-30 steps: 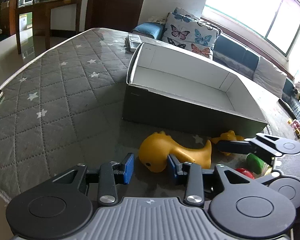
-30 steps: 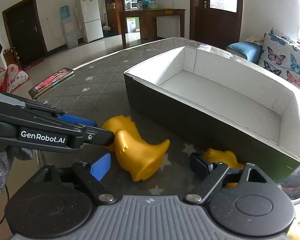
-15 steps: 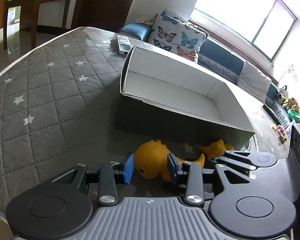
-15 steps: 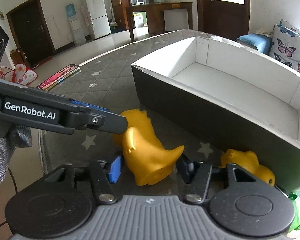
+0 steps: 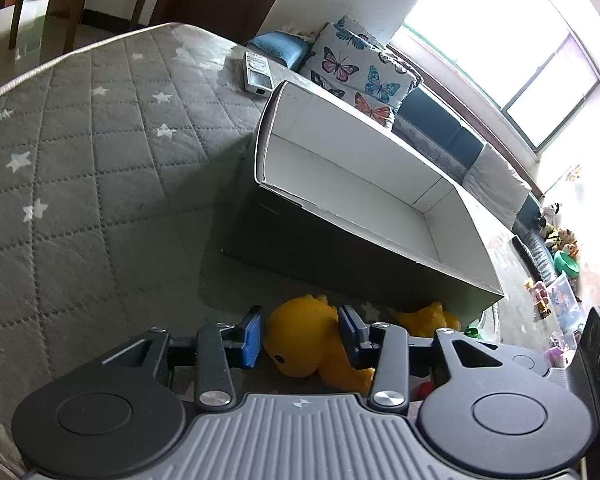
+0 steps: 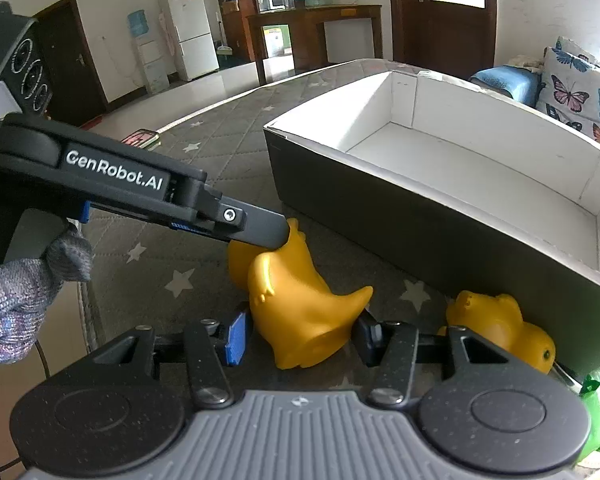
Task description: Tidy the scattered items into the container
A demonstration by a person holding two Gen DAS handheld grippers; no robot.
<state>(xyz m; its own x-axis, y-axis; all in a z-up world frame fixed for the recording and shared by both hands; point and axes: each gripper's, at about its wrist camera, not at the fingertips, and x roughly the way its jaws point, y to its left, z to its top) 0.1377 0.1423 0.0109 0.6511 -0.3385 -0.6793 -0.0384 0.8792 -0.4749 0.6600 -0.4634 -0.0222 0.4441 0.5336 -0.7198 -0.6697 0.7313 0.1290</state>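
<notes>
A large yellow rubber duck (image 5: 306, 338) (image 6: 296, 304) lies on its side on the grey quilted table, in front of the long box (image 5: 364, 216) (image 6: 452, 184), dark outside and white inside. My left gripper (image 5: 300, 336) stands around the duck's head, its blue pads close to or touching it. My right gripper (image 6: 300, 336) stands around the duck's tail end, its jaws close on both sides. A smaller yellow duck (image 5: 426, 318) (image 6: 500, 326) lies by the box wall.
A remote (image 5: 256, 70) lies beyond the box. A phone (image 6: 142, 138) lies near the table's far edge. A green item (image 6: 596, 412) sits at the right by the small duck. A sofa with butterfly cushions (image 5: 364, 68) stands behind the table.
Both grippers have moved in on the large duck and narrowed around it: the left around the head, the right around the tail. The duck has stayed on the table.
</notes>
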